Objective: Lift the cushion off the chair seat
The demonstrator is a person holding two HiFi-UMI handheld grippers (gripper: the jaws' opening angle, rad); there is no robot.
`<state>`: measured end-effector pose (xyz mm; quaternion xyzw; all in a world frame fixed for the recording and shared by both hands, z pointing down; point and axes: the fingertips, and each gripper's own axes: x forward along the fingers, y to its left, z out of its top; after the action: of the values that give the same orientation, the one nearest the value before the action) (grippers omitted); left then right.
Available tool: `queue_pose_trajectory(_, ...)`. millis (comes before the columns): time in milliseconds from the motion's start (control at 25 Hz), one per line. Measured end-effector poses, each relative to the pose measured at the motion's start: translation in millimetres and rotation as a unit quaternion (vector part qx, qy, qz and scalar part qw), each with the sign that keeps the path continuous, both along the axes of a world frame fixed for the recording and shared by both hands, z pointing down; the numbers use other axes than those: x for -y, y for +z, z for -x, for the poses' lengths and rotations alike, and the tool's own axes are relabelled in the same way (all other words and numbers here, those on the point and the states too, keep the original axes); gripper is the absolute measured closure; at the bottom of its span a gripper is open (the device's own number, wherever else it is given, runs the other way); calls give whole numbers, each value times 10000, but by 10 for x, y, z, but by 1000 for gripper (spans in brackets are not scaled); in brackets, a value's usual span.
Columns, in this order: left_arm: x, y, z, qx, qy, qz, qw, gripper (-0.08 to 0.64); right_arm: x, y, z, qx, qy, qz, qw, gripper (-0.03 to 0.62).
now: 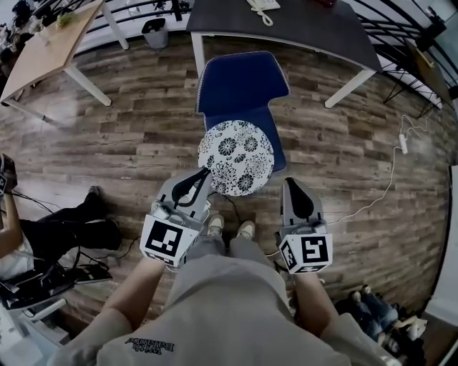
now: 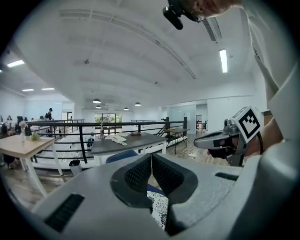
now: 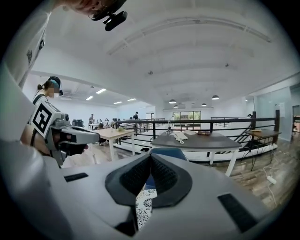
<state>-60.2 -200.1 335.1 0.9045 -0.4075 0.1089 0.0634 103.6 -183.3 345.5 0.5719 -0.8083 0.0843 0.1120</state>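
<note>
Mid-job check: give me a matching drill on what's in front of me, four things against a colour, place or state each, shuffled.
Things:
1. cushion
2. chair
3. telephone
4. left gripper

Descriptions:
A. blue
B. on the dark table
C. jaws together
D. black-and-white flower print

Pairs: 1-D, 2-A, 3-B, 4-C

Left tongs (image 1: 205,173), right tongs (image 1: 295,183): both closed.
</note>
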Motion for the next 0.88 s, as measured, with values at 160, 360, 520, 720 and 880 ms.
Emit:
queue_pose_trajectory(160, 325, 399, 40, -102, -68, 481, 9988, 554, 306, 324, -163, -123, 121, 238, 9996, 588)
queue_pose_trajectory(360, 815, 924, 151, -127, -357, 955, 9947, 519, 738, 830, -464, -105, 398, 588, 9974, 486)
queue_pose_trajectory(520, 1118, 1516, 215, -71, -463, 1336, 9899, 489, 1024, 1321, -669, -241, 617, 852, 9942, 432)
queue_pose_trajectory(720, 1332, 2299, 213, 67, -549, 1786, 9824, 442, 1259, 2048, -812, -222, 647, 1273, 9895, 396)
queue_pose_trajectory(880, 1367, 2876, 176, 150, -535, 2062, 9769, 416, 1310, 2704, -892, -230, 682, 1646, 9837, 376)
